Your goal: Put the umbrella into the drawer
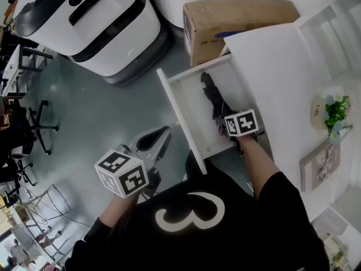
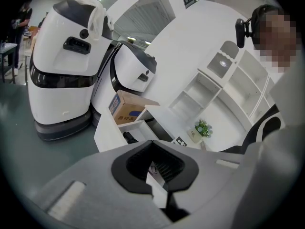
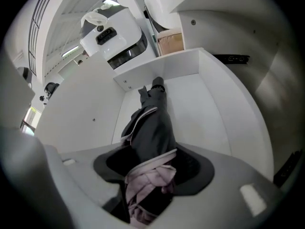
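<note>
Drawer point(image 1: 180, 117) is standing open at the centre of the head view, below a box point(image 1: 237, 21) and left of the white counter point(image 1: 271, 61). The dark umbrella point(image 1: 213, 97) is lying lengthwise inside it, and the right tongs point(image 1: 223, 120) are gripping its lower end. The left tongs point(image 1: 158, 139) are hanging at lower left over the floor point(image 1: 101, 112), apart from the drawer.

In the left gripper view, the left tongs point(image 2: 155, 163) are showing jaws closed together with nothing between them. The drawer point(image 2: 112, 132) with the umbrella point(image 2: 128, 137) is sitting just above them in the frame.

In the right gripper view, the right tongs point(image 3: 152, 175) are clamping the umbrella point(image 3: 152, 128) at its bunched fabric. The rest of it is stretching up the frame along the drawer point(image 3: 205, 109) floor.
</note>
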Demonstrator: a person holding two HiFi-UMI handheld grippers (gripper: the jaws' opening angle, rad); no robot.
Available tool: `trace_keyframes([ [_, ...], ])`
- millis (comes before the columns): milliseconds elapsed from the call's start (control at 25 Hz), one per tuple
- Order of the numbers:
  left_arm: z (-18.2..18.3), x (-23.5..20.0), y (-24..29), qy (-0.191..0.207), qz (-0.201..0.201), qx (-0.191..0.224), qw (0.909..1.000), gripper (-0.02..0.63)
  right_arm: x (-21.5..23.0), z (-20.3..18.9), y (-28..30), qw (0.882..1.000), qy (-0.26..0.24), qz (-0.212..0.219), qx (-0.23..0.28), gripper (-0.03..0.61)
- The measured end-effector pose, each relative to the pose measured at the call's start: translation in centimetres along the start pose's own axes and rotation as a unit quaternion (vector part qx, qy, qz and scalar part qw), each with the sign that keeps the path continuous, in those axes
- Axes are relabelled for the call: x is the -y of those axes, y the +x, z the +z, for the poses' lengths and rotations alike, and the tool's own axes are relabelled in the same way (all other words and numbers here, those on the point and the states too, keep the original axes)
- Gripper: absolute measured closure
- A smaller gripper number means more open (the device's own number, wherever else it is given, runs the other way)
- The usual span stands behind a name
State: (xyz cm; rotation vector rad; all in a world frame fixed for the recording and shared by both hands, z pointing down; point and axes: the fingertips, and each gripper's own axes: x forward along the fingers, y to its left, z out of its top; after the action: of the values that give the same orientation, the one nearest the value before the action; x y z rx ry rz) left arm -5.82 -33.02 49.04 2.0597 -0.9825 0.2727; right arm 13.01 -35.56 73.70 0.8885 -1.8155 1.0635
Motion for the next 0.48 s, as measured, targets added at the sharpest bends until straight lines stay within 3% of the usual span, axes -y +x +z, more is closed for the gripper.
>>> trace_keyframes([
  [160,0.3,-0.4,0.3,-0.003,-0.003,0.003,1.0,0.606,0.0,0.1,1.0,1.0,0.001,0.011,-0.013,0.332],
  [320,0.3,-1.2,0.4,-0.009,0.005,-0.002,0.9999,0.606,0.0,-1.1,2.2,0.997,-0.015,0.012,-0.072,0.318],
  [480,0.3,-1.6,0.2,-0.012,0.01,-0.001,0.9999,0.606,0.2,-1.3,2.6,0.995,-0.024,0.011,-0.092,0.301],
])
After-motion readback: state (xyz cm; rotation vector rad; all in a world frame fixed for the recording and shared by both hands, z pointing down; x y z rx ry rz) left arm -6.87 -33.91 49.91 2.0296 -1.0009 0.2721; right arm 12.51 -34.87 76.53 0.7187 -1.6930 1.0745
